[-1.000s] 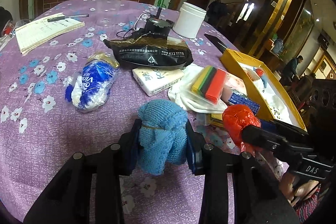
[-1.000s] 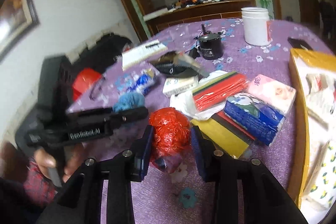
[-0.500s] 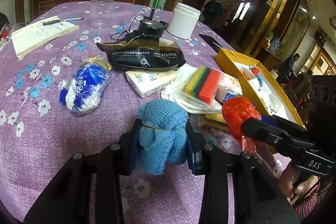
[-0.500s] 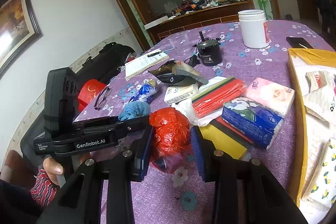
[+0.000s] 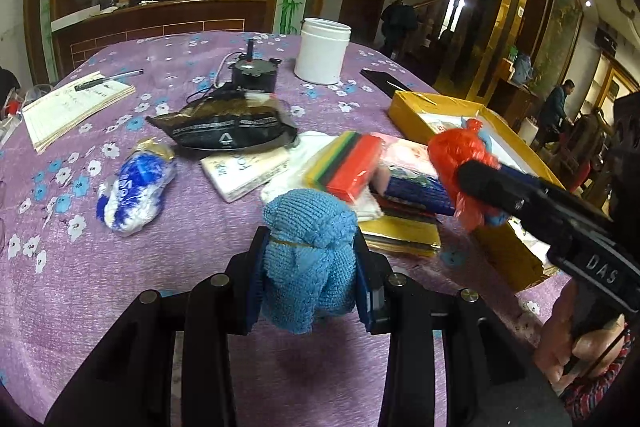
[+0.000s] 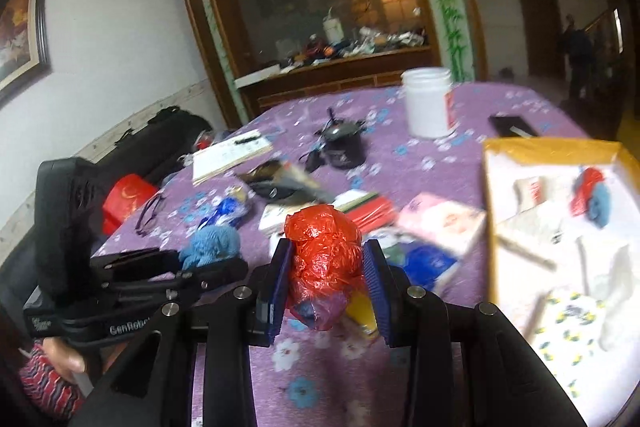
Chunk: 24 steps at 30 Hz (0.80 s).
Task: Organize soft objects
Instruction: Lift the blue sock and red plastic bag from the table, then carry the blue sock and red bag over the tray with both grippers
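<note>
We see left gripper (image 5: 308, 283) pinching blue knit bundle (image 5: 310, 259), right gripper (image 6: 326, 285) pinching red plastic bundle (image 6: 324, 251), both above purple floral tablecloth (image 5: 100, 275). Between them and yellow box (image 6: 552, 147): tissue packs, coloured sponges (image 5: 348, 165), probably stacked. White jar (image 5: 322, 51) beyond. Wood-panelled room.

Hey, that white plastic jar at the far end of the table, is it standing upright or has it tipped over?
Upright. The white jar stands on its base on the purple tablecloth, mouth facing up, no lid visible.
</note>
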Tool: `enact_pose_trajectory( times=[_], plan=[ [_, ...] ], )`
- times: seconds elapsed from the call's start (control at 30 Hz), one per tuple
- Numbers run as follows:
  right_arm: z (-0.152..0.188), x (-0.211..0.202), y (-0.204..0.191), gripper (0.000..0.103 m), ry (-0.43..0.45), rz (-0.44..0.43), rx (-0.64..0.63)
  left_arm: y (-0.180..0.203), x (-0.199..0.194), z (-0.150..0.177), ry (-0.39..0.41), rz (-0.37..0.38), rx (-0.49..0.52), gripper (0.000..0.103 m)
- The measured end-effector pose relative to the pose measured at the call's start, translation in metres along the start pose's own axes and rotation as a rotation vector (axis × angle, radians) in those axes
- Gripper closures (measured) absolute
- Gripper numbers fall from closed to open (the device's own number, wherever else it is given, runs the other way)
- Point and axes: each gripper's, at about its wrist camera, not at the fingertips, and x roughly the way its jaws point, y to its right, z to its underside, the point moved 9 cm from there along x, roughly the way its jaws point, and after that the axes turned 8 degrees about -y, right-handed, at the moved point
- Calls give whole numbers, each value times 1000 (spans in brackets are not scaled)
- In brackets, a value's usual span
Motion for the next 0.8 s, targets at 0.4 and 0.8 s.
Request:
enact_pose_trajectory(
  times=[0.4,0.8],
  plan=[
    [-6,-36,32,66,55,42,65,32,5,-6,-23,-5,49,68],
    [-5,-81,84,66,108,92,158,103,6,-22,-33,56,155,68]
  ],
)
